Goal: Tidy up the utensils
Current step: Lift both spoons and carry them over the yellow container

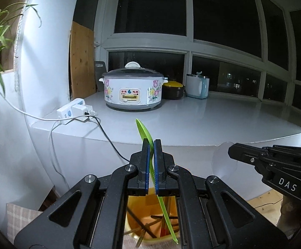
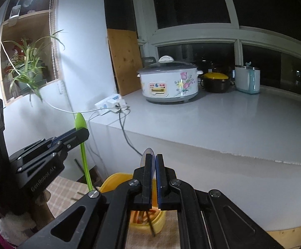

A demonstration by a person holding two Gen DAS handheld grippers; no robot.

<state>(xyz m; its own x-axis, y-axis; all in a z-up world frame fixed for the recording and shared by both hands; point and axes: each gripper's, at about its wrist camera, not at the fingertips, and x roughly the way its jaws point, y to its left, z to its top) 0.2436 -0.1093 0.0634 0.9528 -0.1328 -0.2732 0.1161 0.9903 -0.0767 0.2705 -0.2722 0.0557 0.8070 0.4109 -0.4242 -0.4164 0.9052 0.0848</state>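
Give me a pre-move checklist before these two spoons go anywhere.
1. Left gripper shut on the green spoon: ok, held near the bowl end, handle hanging down.
2. Right gripper shut on the clear spoon: ok, though only its bowl shows.
3. Green spoon's handle tip clear of the yellow container: cannot tell, it overlaps the container in the left wrist view.
4. The two grippers apart from each other: ok.
5. White counter has bare surface ahead: ok, rice cooker and power strip sit further back.
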